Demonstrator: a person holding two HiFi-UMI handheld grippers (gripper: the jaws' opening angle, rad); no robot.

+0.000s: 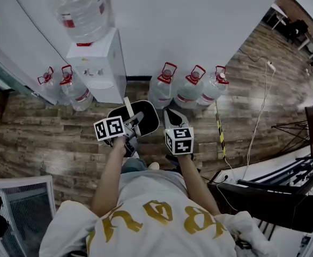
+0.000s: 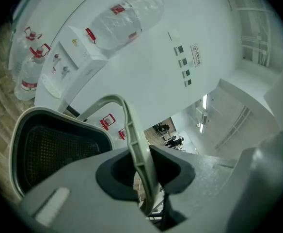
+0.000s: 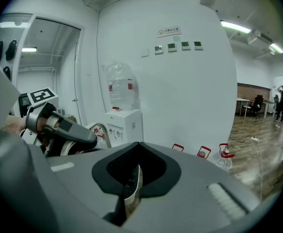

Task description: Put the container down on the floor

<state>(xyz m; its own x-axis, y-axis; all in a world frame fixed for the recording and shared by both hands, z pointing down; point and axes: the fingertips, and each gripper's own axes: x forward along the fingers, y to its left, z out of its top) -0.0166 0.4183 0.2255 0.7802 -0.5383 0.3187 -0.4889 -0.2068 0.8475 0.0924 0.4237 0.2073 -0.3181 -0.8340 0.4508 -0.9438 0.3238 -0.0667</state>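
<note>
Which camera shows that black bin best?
Left gripper view: the black mesh container shows close, with pale rim and inside. Head view shows its top, partly covered; right gripper view only a rim sliver.

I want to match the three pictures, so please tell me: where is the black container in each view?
Head view: container at picture centre, below the water dispenser.
Left gripper view: container at lower left, its handle clamped in the jaws.
Right gripper view: only its rim, bottom centre, clamped in the jaws.
Shared landmark: the water dispenser, visible in all three.
</note>
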